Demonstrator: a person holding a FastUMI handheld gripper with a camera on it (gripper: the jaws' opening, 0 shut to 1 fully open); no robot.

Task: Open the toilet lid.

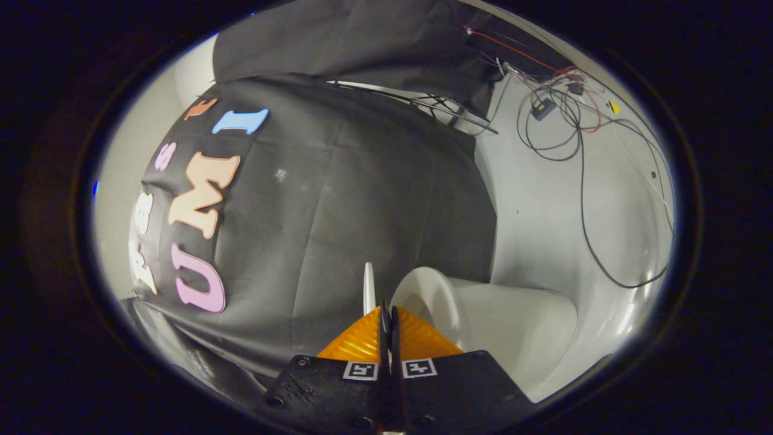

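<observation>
- Between the two fingers [362,341] of the tongs [387,314] hardly a slit is left; they are pressed together, tip against tip, and nothing sits between them.
- Just ahead of the tips, slightly to one side, the thin white toilet lid [369,287] shows edge-on, a narrow upright blade rising past the fingertips. It looks to be standing raised rather than lying flat. Whether it touches the fingers cannot be told, since its lower end is hidden behind them.
- Beside the lid, on the other side of the tips, is the white toilet [519,326]: its rounded seat ring [432,296] curves right by the fingers, and the smooth body stretches away beyond it.
- Behind lid and toilet hangs the black cloth wall [362,199] of the booth, creased in broad squares, with a second dark cloth [362,42] draped farther off.
- Past the toilet a pale, plain wall panel [543,211] carries loose black and red cables [580,151] that loop and trail across it, with a small dark box [542,109] among them.
- A thin metal rod [423,103] runs along the far edge of the black cloth.
</observation>
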